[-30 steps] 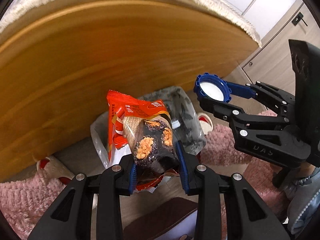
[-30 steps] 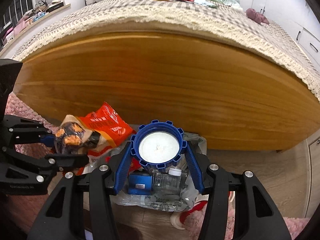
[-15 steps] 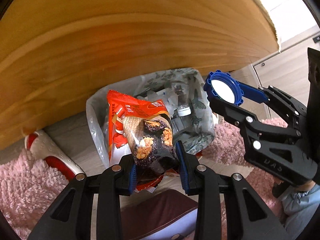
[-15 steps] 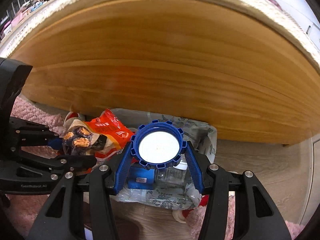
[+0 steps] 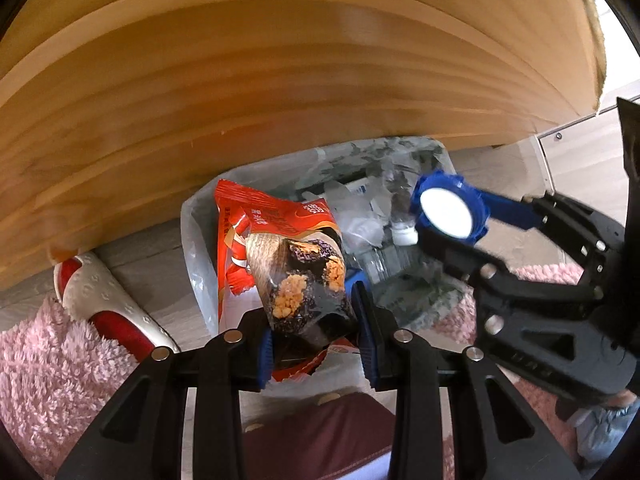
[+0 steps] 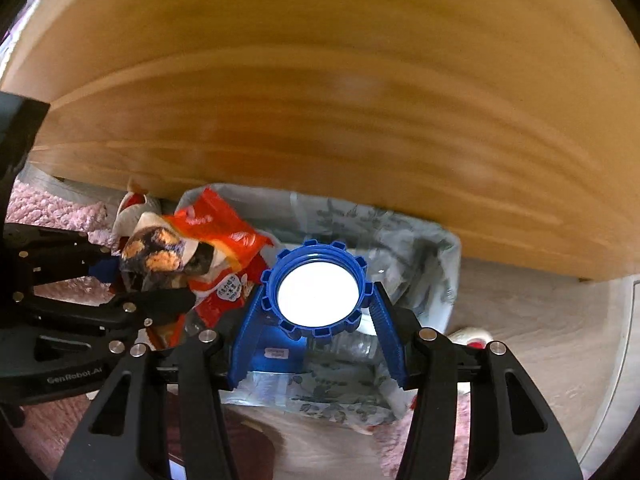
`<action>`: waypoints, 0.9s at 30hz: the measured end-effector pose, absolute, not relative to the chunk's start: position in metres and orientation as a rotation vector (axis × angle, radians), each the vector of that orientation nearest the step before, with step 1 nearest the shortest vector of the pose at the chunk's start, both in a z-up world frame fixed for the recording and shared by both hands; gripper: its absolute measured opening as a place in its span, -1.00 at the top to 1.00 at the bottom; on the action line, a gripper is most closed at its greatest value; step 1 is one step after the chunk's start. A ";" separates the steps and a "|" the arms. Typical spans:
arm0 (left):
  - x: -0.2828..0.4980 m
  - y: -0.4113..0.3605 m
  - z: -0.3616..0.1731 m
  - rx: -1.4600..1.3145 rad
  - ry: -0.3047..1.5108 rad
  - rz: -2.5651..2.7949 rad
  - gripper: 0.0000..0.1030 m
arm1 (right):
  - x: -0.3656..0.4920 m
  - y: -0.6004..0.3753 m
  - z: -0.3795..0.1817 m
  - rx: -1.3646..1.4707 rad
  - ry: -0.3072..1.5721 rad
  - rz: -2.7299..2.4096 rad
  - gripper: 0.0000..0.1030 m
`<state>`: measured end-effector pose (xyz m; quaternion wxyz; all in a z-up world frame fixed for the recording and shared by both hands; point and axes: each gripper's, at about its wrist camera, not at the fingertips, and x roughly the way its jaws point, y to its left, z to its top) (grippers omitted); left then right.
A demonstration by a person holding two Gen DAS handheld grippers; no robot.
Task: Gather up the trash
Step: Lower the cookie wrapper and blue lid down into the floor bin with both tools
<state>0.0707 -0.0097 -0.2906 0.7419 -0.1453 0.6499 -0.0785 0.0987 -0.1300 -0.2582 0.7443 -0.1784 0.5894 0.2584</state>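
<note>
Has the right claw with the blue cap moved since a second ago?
Yes. The right claw and its blue cap have come down toward the lined bin; the bed's wooden side now fills the view.

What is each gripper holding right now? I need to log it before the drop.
Left gripper: closed on the snack wrapper.
Right gripper: closed on the blue lid.

glossy snack wrapper (image 5: 280, 248), smooth wooden bed frame (image 5: 240, 80), fluffy pink rug (image 5: 48, 368)
</note>
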 end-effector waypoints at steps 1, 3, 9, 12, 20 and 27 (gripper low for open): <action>0.072 -0.009 -0.291 -0.322 1.425 -0.169 0.39 | 0.099 -0.129 -0.261 -0.399 1.297 0.562 0.00; 0.074 -0.008 -0.295 -0.329 1.425 -0.163 0.39 | 0.101 -0.129 -0.265 -0.408 1.308 0.557 0.00; 0.081 -0.007 -0.307 -0.356 1.431 -0.160 0.39 | 0.107 -0.127 -0.279 -0.411 1.329 0.532 0.00; 0.083 -0.005 -0.313 -0.366 1.427 -0.162 0.39 | 0.112 -0.127 -0.283 -0.401 1.344 0.528 0.00; 0.084 -0.002 -0.325 -0.368 1.439 -0.154 0.39 | 0.120 -0.122 -0.295 -0.395 1.359 0.514 -0.01; 0.091 -0.004 -0.336 -0.361 1.455 -0.150 0.39 | 0.126 -0.122 -0.302 -0.388 1.369 0.499 -0.01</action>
